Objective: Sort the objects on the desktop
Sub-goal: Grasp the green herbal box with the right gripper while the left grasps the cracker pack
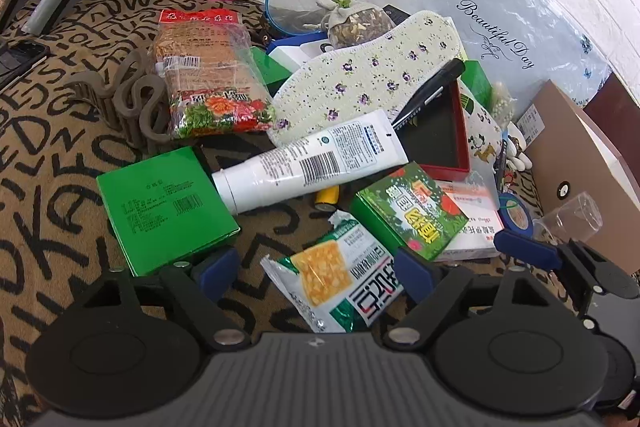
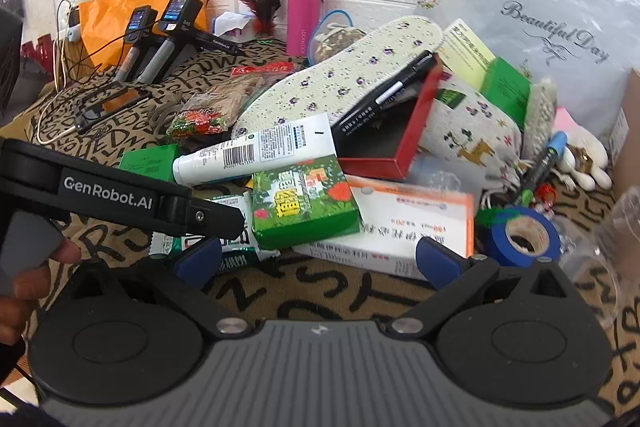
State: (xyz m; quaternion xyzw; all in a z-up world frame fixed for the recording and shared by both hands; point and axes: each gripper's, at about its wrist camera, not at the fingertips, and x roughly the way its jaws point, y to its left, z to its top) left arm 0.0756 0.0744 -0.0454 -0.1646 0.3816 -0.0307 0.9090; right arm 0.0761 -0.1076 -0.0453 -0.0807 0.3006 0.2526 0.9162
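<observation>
In right view only: orange bag (image 2: 132, 13)

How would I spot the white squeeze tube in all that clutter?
Find the long flowery insole lying across the middle of the pile. Just in front of it lies the white tube, slanting down to the flat green box at its cap end. It is the only white tube, printed with a barcode.
</observation>
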